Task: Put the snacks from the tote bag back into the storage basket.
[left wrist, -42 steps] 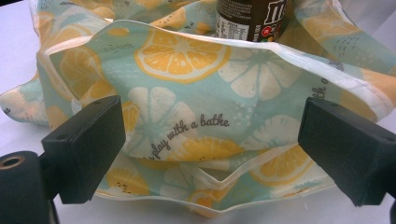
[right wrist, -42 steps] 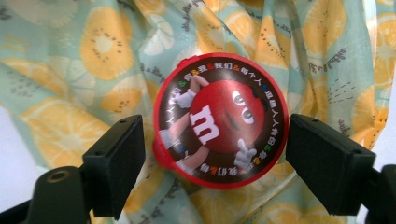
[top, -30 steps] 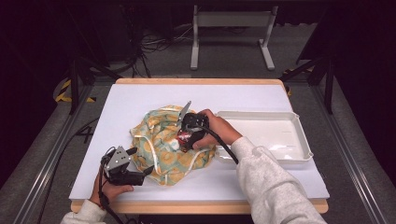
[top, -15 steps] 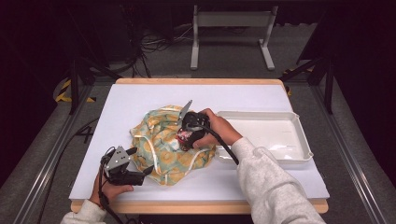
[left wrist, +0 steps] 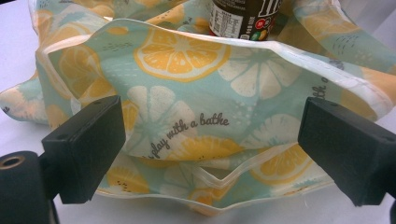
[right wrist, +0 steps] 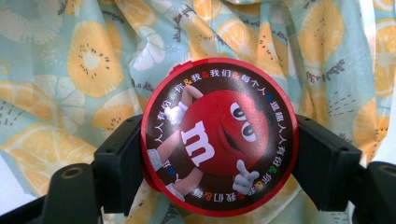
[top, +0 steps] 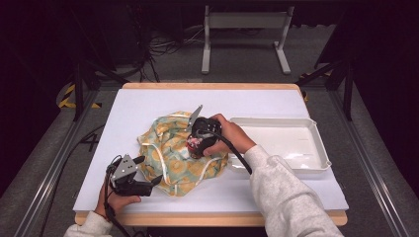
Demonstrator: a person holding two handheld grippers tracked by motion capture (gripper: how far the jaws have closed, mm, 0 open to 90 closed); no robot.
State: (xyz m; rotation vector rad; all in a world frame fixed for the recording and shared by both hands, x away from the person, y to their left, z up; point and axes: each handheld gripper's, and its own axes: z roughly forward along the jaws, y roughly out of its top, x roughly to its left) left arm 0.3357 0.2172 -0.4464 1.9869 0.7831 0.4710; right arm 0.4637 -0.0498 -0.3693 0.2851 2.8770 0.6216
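Note:
A teal cloth bag [top: 165,150] printed with orange and lemon slices lies crumpled in the middle of the white table [top: 148,101]. My right gripper [top: 197,140] hovers over the bag, shut on a round brown M&M's can [right wrist: 219,154] with a red cartoon lid; its two jaws press the can's sides above the bag's cloth [right wrist: 70,70]. My left gripper [top: 148,170] rests at the bag's near left edge, open. In the left gripper view the bag's white-piped rim [left wrist: 187,93] spans the wide gap between the jaws, and the can's lower part [left wrist: 245,18] stands behind it.
An empty white tray [top: 276,120] sits on the right of the table, just beyond the right hand. Bare table lies behind and left of the bag. The wooden front edge [top: 212,219] runs close under both forearms.

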